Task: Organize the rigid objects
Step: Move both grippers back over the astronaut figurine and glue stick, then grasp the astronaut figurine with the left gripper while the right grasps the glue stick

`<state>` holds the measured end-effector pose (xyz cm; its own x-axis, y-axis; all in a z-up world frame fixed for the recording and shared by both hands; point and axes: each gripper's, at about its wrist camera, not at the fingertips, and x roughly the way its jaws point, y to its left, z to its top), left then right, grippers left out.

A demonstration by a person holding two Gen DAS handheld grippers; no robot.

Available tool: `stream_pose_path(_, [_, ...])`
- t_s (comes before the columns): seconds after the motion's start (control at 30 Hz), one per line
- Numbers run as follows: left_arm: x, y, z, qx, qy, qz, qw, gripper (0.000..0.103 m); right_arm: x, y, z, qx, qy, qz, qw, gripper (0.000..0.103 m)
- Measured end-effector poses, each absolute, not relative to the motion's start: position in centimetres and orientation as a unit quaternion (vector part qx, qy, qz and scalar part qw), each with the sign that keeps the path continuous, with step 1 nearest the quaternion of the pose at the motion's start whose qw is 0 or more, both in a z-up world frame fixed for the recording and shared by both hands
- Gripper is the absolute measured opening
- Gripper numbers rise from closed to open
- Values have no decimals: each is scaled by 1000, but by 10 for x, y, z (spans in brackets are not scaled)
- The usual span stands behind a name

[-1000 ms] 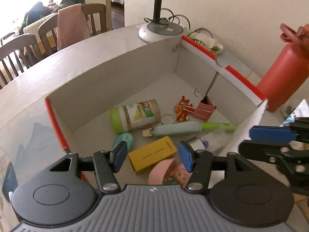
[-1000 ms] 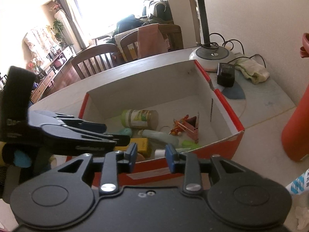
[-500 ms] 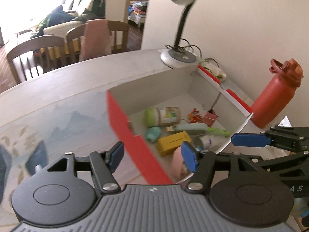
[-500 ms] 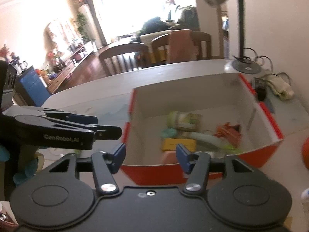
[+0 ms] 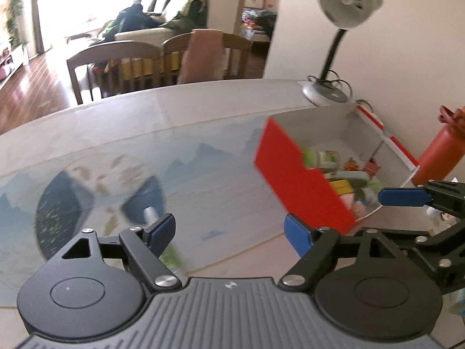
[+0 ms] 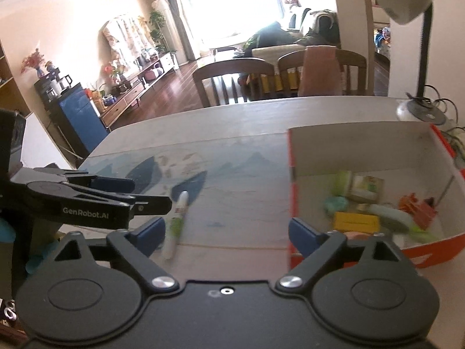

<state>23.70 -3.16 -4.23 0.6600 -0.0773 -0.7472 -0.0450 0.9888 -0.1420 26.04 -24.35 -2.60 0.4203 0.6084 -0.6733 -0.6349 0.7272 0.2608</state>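
Both grippers hover over the counter point(image 6: 232, 122) with nothing between their jaws, and both sets of jaws are opening. The left gripper point(image 5: 231, 232) points down at the bare patterned mat, and the right gripper point(image 6: 225, 234) sits just to its right, aimed at the same stretch of surface. One loose item remains outside the box: a white and green marker pen point(image 6: 175, 224) lying flat on the mat, just in front of the right gripper's left pad and beside the tip of the left gripper. The red cardboard box point(image 6: 290, 192) stands to the right with its top open, so that things can be dropped in from above; several small objects already lie in it, among them a yellow packet point(image 6: 356, 221) and a green-lidded jar point(image 6: 359, 184), though blur hides the finer detail. The spreading jaws suggest a fresh pick is being prepared, most likely the pen, which lies apart from everything else and should be easy to pinch across its barrel. A desk lamp point(image 5: 343, 29) and a red bottle point(image 5: 438, 157) stand beyond the box, clear of the work.
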Motion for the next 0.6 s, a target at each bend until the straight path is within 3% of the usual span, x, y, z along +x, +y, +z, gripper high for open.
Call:
stream_pose_path(0.33, [210,28,-76,-91,437,30,894,85,259,-187,-40,-15,419,371,829,98])
stream_pose_path(0.4, [206,38,-85,-92,439,40,893,88,260,-176,-45,-17,428,370,825,98])
stream_pose_path(0.47, [204,46,-94,-96,442,49,891,100,260,-167,-50,-19,437,369,820,98])
stream_pose_path(0.6, [199,55,-111,-95,443,56,890,101,262,-148,-63,-31,453,358,816,98])
